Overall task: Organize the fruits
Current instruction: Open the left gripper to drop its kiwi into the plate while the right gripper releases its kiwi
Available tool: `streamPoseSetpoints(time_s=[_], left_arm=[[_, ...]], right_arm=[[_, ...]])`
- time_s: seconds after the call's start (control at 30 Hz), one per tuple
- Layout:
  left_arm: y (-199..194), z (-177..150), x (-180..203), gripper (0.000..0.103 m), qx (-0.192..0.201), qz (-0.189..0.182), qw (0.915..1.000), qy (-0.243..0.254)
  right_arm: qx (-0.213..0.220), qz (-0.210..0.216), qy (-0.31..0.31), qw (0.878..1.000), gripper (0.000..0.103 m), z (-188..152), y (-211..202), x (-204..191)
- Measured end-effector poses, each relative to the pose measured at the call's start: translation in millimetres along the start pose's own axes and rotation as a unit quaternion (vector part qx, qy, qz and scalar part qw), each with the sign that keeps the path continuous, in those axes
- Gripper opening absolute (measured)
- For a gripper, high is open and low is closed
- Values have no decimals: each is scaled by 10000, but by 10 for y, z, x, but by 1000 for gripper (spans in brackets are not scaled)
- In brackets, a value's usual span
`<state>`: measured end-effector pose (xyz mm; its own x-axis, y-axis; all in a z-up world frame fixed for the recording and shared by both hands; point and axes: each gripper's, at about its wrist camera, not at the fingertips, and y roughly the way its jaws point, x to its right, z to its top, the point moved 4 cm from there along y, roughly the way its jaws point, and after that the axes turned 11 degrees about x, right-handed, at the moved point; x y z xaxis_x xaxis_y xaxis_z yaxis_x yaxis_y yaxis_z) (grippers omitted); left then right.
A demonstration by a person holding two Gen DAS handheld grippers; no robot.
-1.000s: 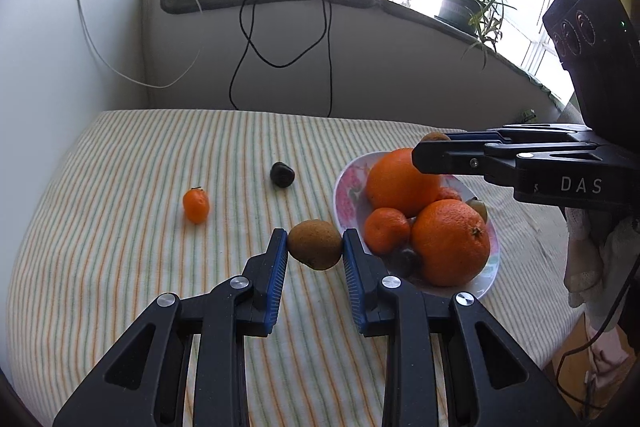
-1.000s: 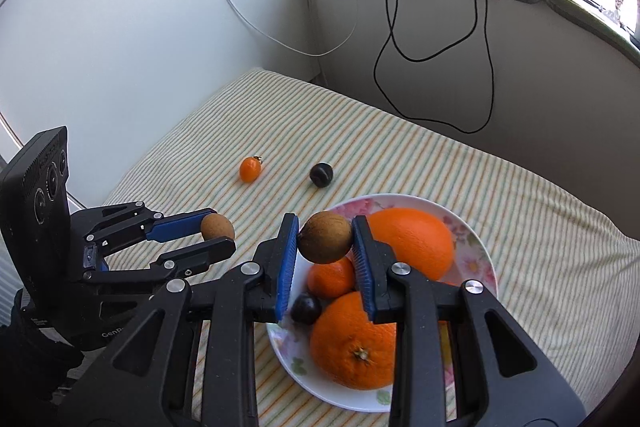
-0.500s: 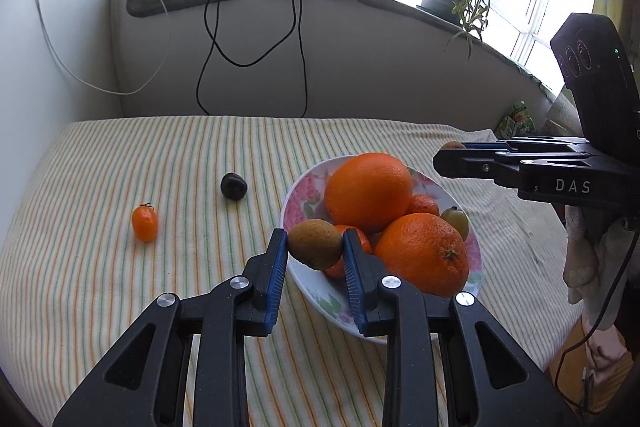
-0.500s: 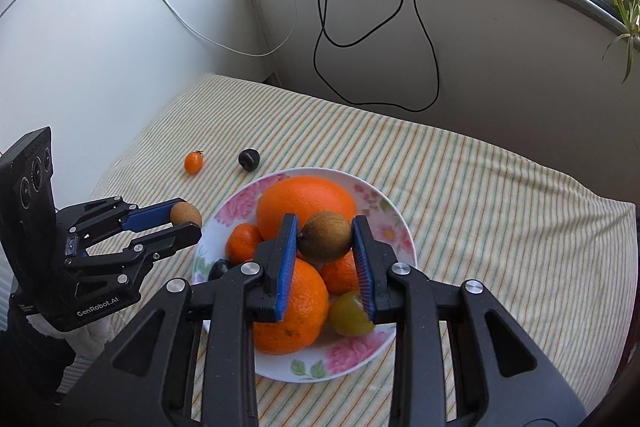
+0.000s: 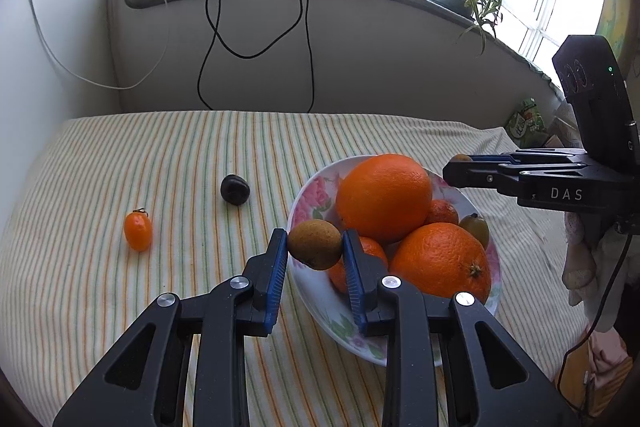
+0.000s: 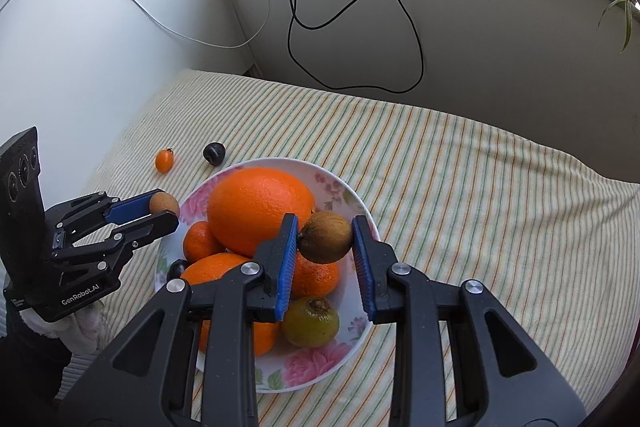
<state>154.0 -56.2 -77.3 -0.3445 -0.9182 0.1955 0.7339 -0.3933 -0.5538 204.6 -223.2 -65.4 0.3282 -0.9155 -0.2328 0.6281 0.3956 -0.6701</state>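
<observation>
Left tongs (image 5: 315, 249): clamped on kiwi (image 5: 315, 243). Right tongs (image 6: 325, 239): clamped on second kiwi (image 6: 325, 236). Plate (image 5: 310, 191), oranges; kumquat (image 5: 138, 230) at nine o'clock.

Left gripper (image 5: 315, 247) clamps a kiwi (image 5: 315, 244) above the floral bowl's (image 5: 320, 301) rim.
A kumquat (image 5: 138, 230) and dark plum (image 5: 235, 189) lie apart on the striped cloth (image 5: 120, 167).

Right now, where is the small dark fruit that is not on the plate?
The dark fruit lies on the striped cloth, left of the flowered plate in the left wrist view, between the plate and the small orange fruit, touching neither.
</observation>
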Motion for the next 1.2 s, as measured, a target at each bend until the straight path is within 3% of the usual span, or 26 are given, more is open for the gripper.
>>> streamPoseSetpoints(time_s=[0.57, 0.67, 0.73, 0.83, 1.2], left_arm=[[44, 42, 36, 27, -39, 14, 10000, -16], [31, 47, 39, 38, -14, 18, 10000, -9], [24, 49, 49, 38, -11, -19, 10000, -6], [17, 48, 48, 39, -7, -11, 10000, 1], [-59, 28, 69, 39, 43, 14, 10000, 84]], right_arm=[[-44, 83, 55, 9999, 29, -23, 40, 47], [-40, 96, 18, 9999, 29, -27, 38, 37], [-34, 116, 26, 9999, 35, -30, 36, 37], [37, 101, 2, 9999, 54, -31, 6, 29], [137, 99, -27, 9999, 54, 3, -82, -16]])
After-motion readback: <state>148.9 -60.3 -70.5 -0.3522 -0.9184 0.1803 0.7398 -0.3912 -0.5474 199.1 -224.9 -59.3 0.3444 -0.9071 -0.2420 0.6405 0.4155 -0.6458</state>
